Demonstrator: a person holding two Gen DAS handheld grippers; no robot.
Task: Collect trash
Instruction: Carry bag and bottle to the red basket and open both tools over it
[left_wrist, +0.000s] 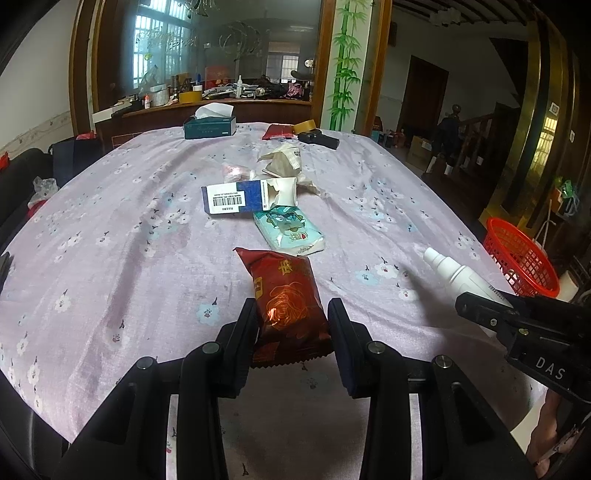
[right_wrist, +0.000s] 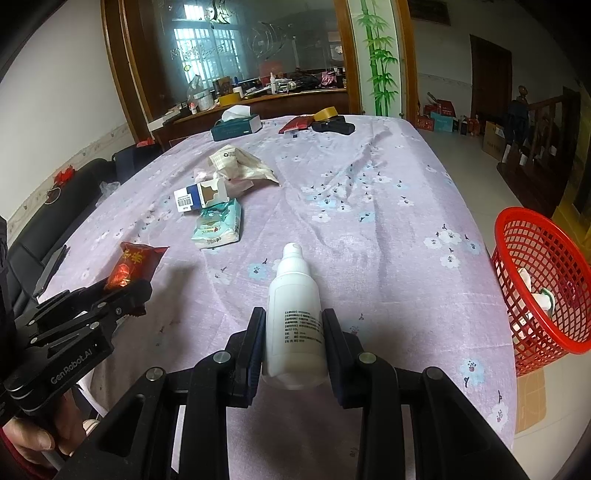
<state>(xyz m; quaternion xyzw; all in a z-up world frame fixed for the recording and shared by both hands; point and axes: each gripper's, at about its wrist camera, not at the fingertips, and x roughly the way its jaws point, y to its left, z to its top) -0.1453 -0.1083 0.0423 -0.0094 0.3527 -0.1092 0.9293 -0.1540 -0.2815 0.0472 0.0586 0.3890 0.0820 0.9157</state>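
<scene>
The red snack packet (left_wrist: 286, 302) is pinched at its lower end by the left fingers (left_wrist: 291, 325), closed narrow on it, and the rest sticks out over the near edge of the surface (left_wrist: 110, 229). The white bottle (right_wrist: 295, 314) sits clamped across its body between the right fingers (right_wrist: 294, 332), nozzle pointing away. I'd worry about that packet: it is slick foil held only by one end, so a quick swing could let it slide free. The bottle is smooth and round and might twist in the grip. The red basket (right_wrist: 535, 280) stands off the right edge, so a short toss would land on the floor.
</scene>
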